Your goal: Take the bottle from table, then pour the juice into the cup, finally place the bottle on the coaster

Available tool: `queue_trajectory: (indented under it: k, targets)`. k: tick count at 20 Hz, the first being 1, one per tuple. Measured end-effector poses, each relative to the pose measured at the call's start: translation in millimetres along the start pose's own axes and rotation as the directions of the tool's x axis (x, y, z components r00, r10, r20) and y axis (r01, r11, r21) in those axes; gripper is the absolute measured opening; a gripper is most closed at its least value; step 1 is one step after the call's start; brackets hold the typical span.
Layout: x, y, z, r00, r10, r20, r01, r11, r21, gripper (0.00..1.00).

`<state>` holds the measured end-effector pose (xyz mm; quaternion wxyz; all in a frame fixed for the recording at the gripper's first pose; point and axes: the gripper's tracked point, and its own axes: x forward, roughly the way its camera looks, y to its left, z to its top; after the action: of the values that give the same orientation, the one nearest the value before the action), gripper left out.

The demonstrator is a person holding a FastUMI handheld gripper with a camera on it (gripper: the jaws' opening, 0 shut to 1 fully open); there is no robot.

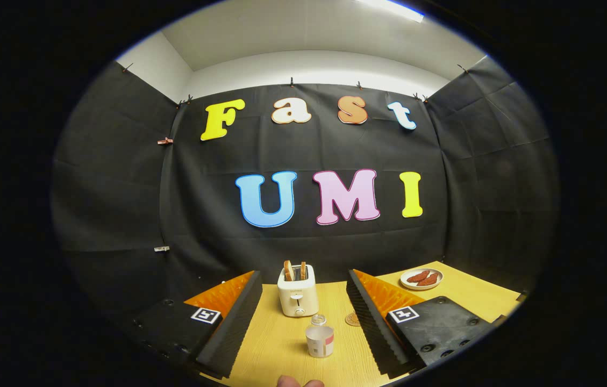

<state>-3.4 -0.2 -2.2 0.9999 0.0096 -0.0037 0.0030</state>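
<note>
Bottle (320, 339) stands upright on the wooden table (276, 344), between the two fingers of the gripper (303, 333), which are spread wide and touch nothing. Largest of the things is the table, then the white toaster (297, 293) with bread just beyond the bottle, the plate (421, 279) far right, and the coaster (353, 319) beside the right finger.

Cup (320, 340) between open gripper (303, 328) fingers, toaster (297, 293) beyond.

White toaster (297, 293) holding 2 toast slices (294, 270); plate (421, 279) of bacon well apart
</note>
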Motion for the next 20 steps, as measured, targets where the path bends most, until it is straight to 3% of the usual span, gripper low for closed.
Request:
queue_trajectory:
  k: [10, 20]
  targets:
    - [13, -11, -20, 0.999, -0.039, 0.018, 0.040, 0.998, -0.048, 0.97]
    - [37, -14, -112, 0.996, -0.082, -0.038, 0.079, 0.994, -0.071, 0.97]
